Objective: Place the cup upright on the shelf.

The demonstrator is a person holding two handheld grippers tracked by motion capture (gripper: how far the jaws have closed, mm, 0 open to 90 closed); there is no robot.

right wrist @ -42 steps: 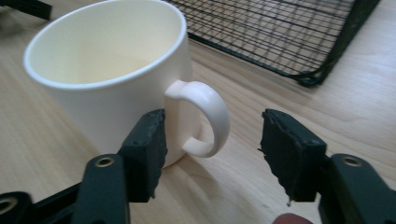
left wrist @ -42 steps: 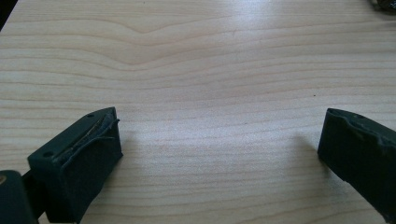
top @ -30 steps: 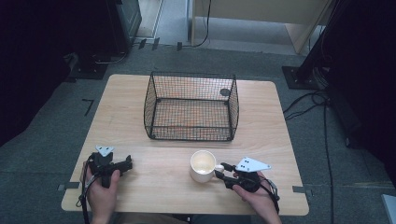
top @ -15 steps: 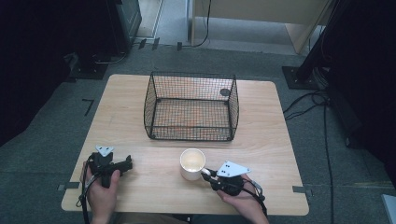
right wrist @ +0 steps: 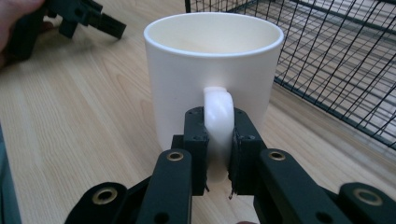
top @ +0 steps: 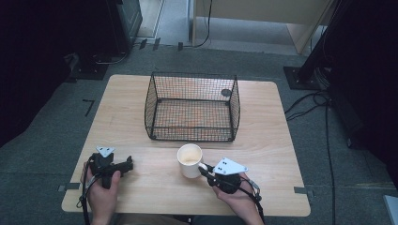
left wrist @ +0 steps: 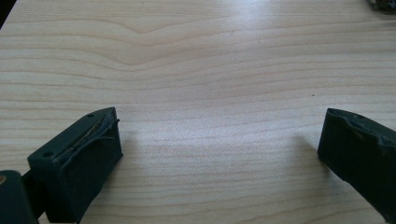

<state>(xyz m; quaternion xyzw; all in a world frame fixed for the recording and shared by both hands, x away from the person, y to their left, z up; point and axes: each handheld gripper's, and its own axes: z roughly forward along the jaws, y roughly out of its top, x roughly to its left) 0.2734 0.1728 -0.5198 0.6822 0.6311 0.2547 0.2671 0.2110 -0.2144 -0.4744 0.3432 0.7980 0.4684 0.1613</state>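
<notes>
Here right gripper (right wrist: 218,140) clamps mug (right wrist: 212,65) handle; left gripper (top: 123,166) wide.

Mug (top: 189,160): one piece, cream-white, glazed, plain cylinder with a rounded rim and a single loop handle (right wrist: 218,112). Interior pale and empty as far as it shows. Pose: upright, mouth up, handle turned toward the person's side and to the right in the high view. Location: front half of the light wooden worktop (top: 141,187), near its middle, just in front of the black wire basket (top: 192,107) and apart from it. State: handle clamped between the jaws of the right gripper (right wrist: 218,154).
</notes>
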